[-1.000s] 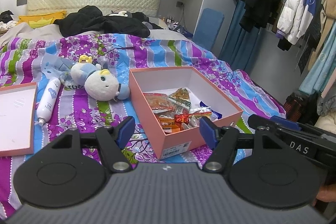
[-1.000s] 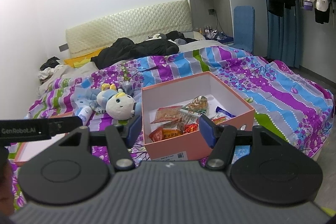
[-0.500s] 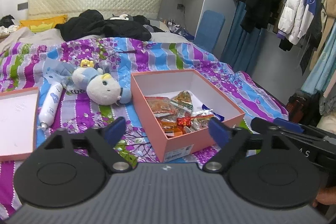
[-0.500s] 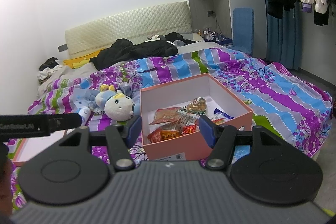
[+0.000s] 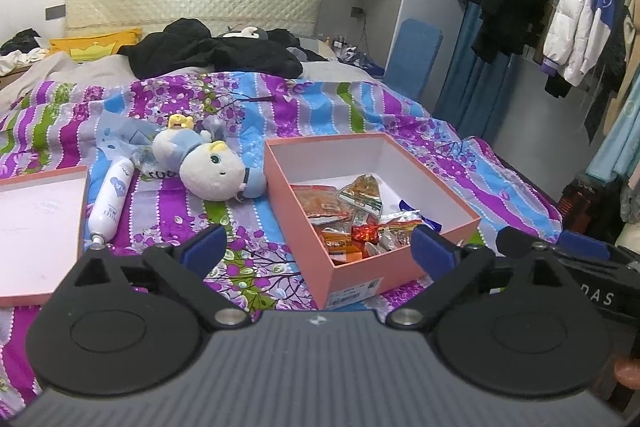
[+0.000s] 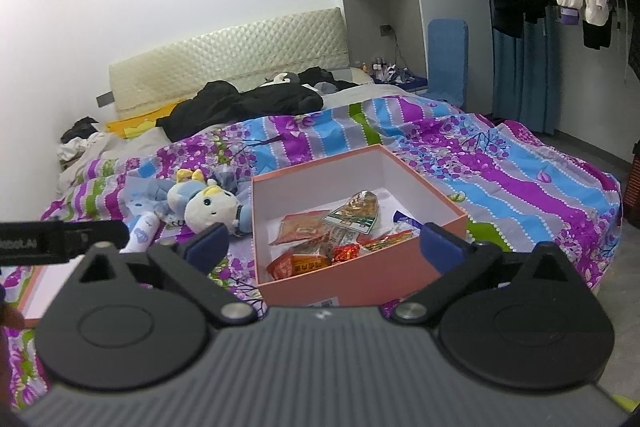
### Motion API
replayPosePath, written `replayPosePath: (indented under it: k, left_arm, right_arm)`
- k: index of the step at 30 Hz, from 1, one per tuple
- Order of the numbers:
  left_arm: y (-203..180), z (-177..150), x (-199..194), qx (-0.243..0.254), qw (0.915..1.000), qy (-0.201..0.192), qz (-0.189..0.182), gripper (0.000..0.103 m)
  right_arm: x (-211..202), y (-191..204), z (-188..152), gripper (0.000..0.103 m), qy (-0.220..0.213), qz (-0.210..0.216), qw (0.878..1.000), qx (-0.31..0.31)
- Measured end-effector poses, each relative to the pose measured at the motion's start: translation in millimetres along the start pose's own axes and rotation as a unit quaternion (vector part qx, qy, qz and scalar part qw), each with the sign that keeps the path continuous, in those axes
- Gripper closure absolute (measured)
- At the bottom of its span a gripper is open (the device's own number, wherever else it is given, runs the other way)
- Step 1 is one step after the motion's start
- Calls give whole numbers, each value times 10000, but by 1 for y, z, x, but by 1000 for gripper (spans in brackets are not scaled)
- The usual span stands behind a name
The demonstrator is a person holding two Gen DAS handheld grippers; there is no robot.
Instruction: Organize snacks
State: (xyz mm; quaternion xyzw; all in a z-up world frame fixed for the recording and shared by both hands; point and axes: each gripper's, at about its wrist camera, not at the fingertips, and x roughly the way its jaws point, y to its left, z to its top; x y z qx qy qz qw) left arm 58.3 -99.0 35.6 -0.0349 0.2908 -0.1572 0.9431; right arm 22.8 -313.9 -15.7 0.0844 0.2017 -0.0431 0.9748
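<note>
Left wrist view: one pink box (image 5: 400, 267) is seen open on the bed (image 5: 320, 107), near its right half, with a heap of snack packets (image 5: 356, 219) gathered in the near part of its white interior — orange, red and green-and-white wrappers, overlapping too much for an exact count. One plush toy (image 5: 212, 171) lies just left of the box, one white bottle (image 5: 110, 201) further left, and one pink lid (image 5: 36, 223) is laid white side up at the far left edge. The left tool (image 5: 316, 251) is held over the near edge of the bed; its jaws have just been opening and now stand wide apart, with nothing gripped between the blue pads. Part of the right tool (image 5: 580, 267) is caught at the right margin.

In the right wrist view the same box (image 6: 360, 279) is faced more squarely, and its snacks (image 6: 332, 239) are seen more plainly: a green-edged packet at the far side, orange ones to the near left. The plush toy (image 6: 208, 207) is shown, the bottle (image 6: 140, 231) only in part, and the lid (image 6: 48, 287) is mostly hidden by a black bar of the left tool (image 6: 60, 239). The right tool (image 6: 324, 247) has likewise just been opened wide — nothing is held. A dark heap of clothes (image 6: 248, 103) is seen at the far end of the bed, and a rail of hanging coats (image 5: 560, 7) is shown more fully from the left wrist.
</note>
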Motion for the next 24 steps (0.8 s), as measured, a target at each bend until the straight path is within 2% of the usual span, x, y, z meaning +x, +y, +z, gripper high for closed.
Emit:
replayPosePath:
  k: [10, 24]
  left_arm:
    - [2, 1, 0, -48, 9999, 69, 125, 3]
    - [-1, 2, -2, -55, 10000, 71, 37, 3]
  right_arm:
    - [0, 0, 0, 0, -1, 5, 10000, 5]
    - [0, 0, 1, 0, -4, 2, 10000, 1]
